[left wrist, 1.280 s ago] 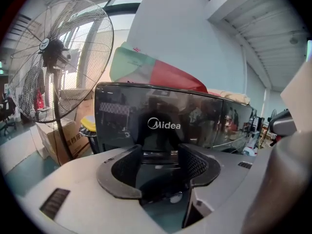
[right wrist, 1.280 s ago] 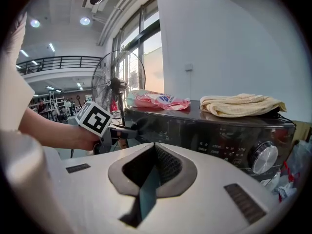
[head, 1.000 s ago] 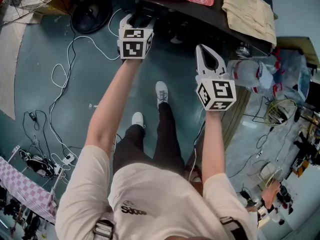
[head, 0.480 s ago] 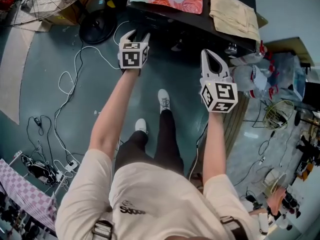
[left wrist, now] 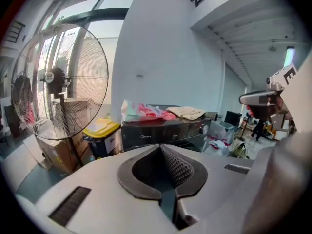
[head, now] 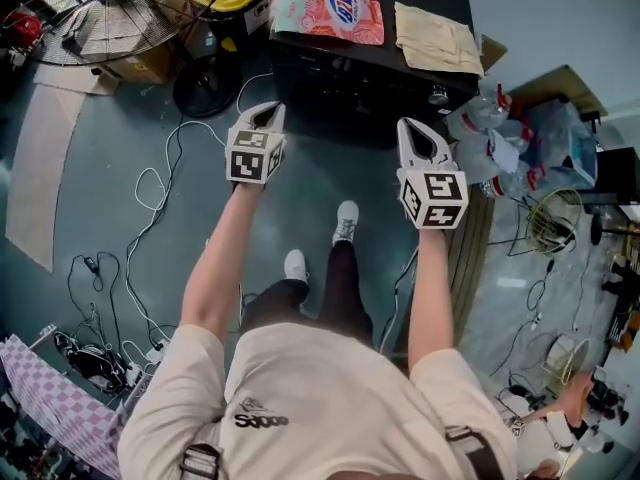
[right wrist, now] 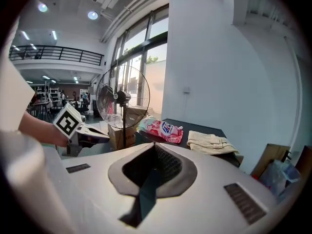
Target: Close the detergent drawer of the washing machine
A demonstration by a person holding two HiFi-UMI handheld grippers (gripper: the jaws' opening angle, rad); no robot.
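**Both grippers back off the machine, fingers closed on nothing**

A second ago the left gripper was low against the dark front of the washing machine with its fingers spread; now it has come up and away, and those fingers have shut together with nothing between them; the left gripper view shows the two pads meeting at a seam. The right gripper has risen alongside it, and its fingers are likewise closed and empty. Both hang in the air over the floor, clear of the machine and touching nothing; more of the machine's top is in sight than before.

This reads as a retreat after the push, so the closing step looks finished rather than pending.

The detergent drawer sits in the machine's front, in the strip of the control panel, straight ahead of the left gripper and well apart from it; that strip looks flat and unbroken, with nothing standing proud of it, which suggests a drawer pushed home; at this distance and in this dark tone its outline cannot be picked out, so that stays a judgement. On the top lie a pink detergent pouch and a folded cloth, both untouched.
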